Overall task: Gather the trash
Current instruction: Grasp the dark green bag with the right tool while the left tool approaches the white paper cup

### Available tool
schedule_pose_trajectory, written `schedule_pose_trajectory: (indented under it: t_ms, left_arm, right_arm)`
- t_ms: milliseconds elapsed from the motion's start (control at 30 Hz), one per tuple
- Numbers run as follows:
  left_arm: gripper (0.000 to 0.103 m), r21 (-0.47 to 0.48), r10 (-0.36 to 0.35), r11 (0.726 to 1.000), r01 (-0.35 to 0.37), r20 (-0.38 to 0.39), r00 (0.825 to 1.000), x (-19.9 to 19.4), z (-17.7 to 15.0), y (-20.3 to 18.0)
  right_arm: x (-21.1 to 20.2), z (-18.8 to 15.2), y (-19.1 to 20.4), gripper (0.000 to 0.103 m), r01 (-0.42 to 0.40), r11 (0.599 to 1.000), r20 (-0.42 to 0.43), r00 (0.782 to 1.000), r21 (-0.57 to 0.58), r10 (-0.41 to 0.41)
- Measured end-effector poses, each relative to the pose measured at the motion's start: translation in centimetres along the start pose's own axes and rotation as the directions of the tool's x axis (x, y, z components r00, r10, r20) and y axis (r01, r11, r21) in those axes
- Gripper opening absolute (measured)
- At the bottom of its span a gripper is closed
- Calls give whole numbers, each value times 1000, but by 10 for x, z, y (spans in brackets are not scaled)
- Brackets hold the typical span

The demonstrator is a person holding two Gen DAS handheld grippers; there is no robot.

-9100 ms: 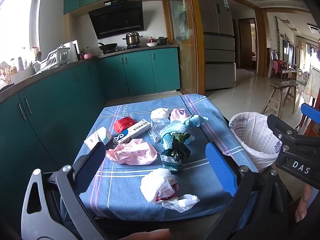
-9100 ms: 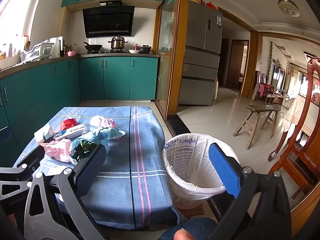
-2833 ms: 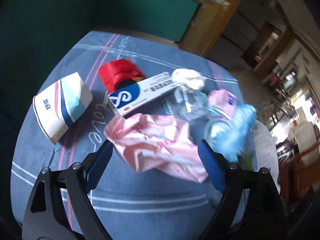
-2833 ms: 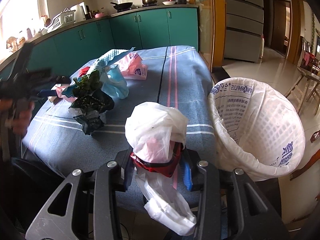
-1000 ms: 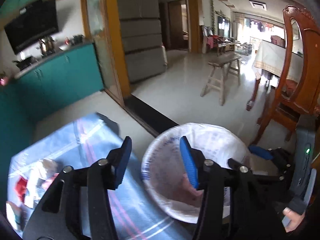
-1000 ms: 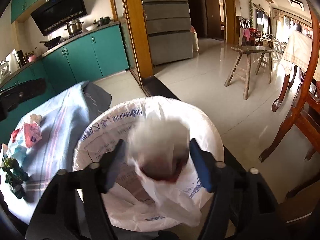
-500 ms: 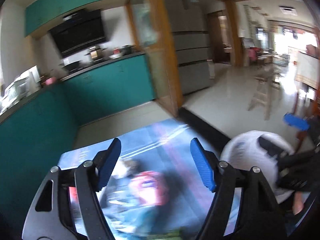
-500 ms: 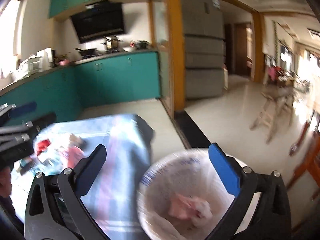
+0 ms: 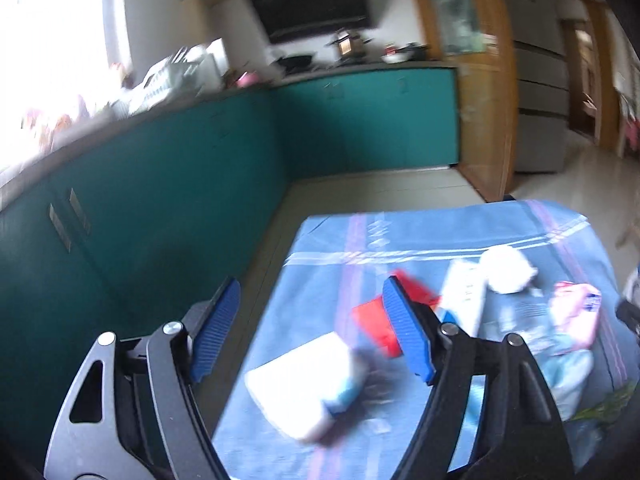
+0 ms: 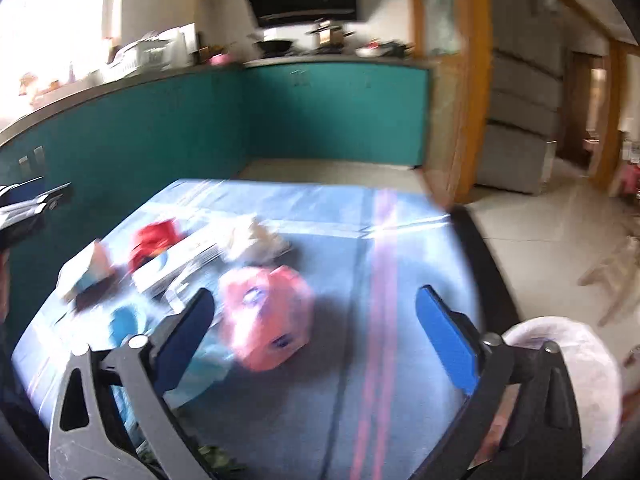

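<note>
Nearest us, our left gripper [image 9: 310, 328] has nothing between its blue pads; its jaws are wide and have just been opening. Our right gripper [image 10: 326, 330] is empty too, its wide jaws having just eased inward slightly. Just beyond, on the blue tablecloth [image 10: 320, 208], blurred trash lies at centre: a white paper cup [image 9: 298, 392], a red packet [image 9: 374, 320], a pink bag [image 10: 266, 312]. The lined bin [image 10: 584, 364] sits lower right.
</note>
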State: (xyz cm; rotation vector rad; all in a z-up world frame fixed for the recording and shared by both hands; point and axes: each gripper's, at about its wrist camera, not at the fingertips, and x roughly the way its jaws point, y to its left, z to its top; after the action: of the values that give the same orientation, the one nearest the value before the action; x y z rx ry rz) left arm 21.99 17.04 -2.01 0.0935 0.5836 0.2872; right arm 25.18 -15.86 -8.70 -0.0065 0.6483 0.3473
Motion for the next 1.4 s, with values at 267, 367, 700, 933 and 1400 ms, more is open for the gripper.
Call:
schedule_pose_trajectory:
  t_ms: [267,367,700,933,1400]
  left_arm:
    - [80,-124,-104,989,86,-143,984,38,-29,45]
    - [81,-83,-109,992,96,-175,979,41,-39,30]
    - [85,-113,-108,990,89,-178,978,48,-41,25]
    - [86,-151,-99,986,71,-185,978,52,-40,27]
    - [86,-121,-178,980,157,-193,965,51,-40,4]
  right_arm:
    - [-6,-6,42,89,-120,989,-19,993,-91,119]
    - [-6,-13,40,89,-139,987,-36,990,-83,136]
    - [-26,-31,25,90,-216,972,-106,973,-97,206]
    - [-35,-59,53,96,-308,918,-217,942,-248,257]
    - [-27,-69,67,96,-366,901,-281,912,-232,298]
